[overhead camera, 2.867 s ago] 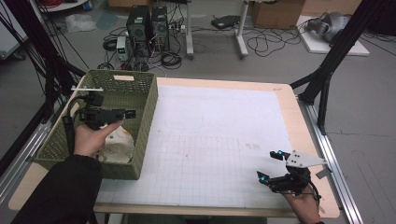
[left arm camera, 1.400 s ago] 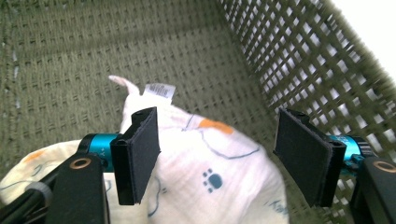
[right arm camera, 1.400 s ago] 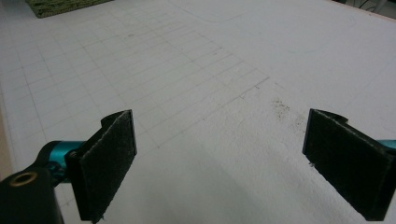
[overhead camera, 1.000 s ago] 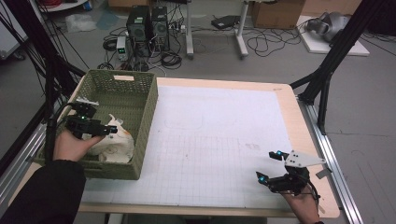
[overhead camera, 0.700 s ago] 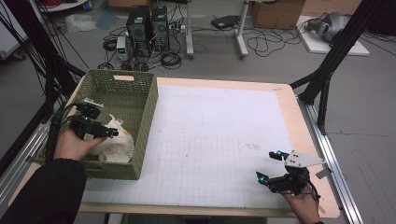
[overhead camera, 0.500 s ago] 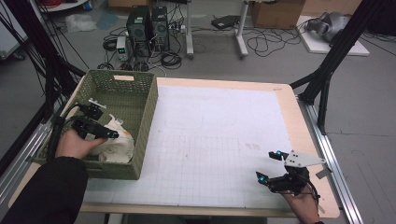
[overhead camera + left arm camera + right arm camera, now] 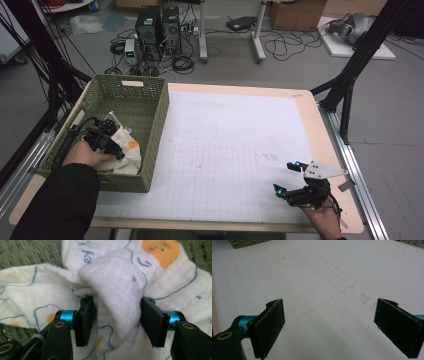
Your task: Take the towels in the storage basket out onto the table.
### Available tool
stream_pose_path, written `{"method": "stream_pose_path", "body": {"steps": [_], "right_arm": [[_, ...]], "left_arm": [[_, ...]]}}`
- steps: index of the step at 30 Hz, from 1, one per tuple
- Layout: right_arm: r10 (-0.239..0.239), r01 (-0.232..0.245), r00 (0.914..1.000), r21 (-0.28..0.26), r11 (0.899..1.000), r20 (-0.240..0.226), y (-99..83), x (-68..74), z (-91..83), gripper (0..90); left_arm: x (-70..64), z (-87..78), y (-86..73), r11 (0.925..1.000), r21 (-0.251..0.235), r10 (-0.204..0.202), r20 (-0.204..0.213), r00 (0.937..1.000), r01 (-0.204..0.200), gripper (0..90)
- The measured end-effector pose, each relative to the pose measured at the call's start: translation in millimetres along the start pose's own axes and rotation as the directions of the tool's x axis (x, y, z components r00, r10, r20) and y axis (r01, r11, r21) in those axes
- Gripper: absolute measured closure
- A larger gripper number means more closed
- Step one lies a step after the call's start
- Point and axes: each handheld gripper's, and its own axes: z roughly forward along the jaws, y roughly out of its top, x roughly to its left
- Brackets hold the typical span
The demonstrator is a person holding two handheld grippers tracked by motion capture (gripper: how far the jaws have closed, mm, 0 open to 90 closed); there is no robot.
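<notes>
One white cloth [image 7: 117, 287], printed with fried-egg figures in orange and thin blue lines, is seen bunched in the near left part of one green woven basket [image 7: 150, 107], which stands at about nine o'clock on the table. A raised fold of that cloth is straddled by the left gripper [image 7: 116, 320]: in the left gripper view its two black pads [image 7: 83, 320] are set on either side of the fold, the left-hand pad touching the fabric and the right-hand pad pressed to it, with the jaws part-way apart and the fold filling the gap between them. Whether the fold is firmly pinched cannot be told. In the high view the left gripper [image 7: 107, 142] is held down inside the basket over the cloth [image 7: 127, 150] by one hand [image 7: 85, 152] in a dark sleeve. The basket rests on one white gridded mat [image 7: 225, 150] that covers most of the pale wooden table [image 7: 327, 135]. At about four o'clock on the table, well apart from the basket, the right gripper [image 7: 287, 177] is held low over the mat; in the right gripper view its two jaws are spread wide with nothing but bare mat [image 7: 324, 290] between them. On the floor beyond the table, at twelve o'clock, two dark computer towers [image 7: 157, 22] are seen side by side among loose cables.
</notes>
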Motion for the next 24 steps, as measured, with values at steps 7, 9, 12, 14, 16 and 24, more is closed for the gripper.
{"method": "stream_pose_path", "body": {"steps": [7, 9, 12, 14, 16, 24], "right_arm": [[-0.001, 0.001, 1.0, 0.001, 1.0, -0.005, 0.2, 1.1, 0.1, 8.9], [-0.004, 0.004, 1.0, 0.001, 1.0, -0.008, 0.5, 1.7, -0.1, 8.9], [-0.005, 0.005, 1.0, -0.003, 1.0, -0.008, 0.7, 1.0, 0.3, 8.9], [-0.002, 0.002, 1.0, 0.0, 1.0, -0.01, 1.0, 1.1, 0.8, 8.9], [-0.005, 0.005, 0.9999, 0.002, 1.0, -0.013, 1.4, 1.1, 2.3, 8.9], [-0.003, 0.003, 1.0, 0.0, 1.0, -0.009, 1.6, 0.9, 2.6, 8.9]], "left_arm": [[1.8, 3.8, -0.4, 1.0, 0.005, 0.006, 0.036, 0.9993, -0.006, 57.8], [1.5, 3.7, -0.4, 1.0, 0.003, 0.006, 0.037, 0.9993, -0.006, 59.7], [1.8, 3.4, -0.6, 1.0, -0.002, 0.002, 0.042, 0.9991, -0.002, 61.9], [2.1, 2.9, -0.2, 1.0, 0.001, 0.002, 0.056, 0.9984, -0.002, 67.4], [1.7, 2.9, -0.2, 1.0, 0.0, 0.005, 0.065, 0.9979, -0.005, 72.2], [4.3, -2.1, -0.3, 0.9999, -0.01, -0.002, 0.083, 0.9965, 0.003, 76.4]]}}
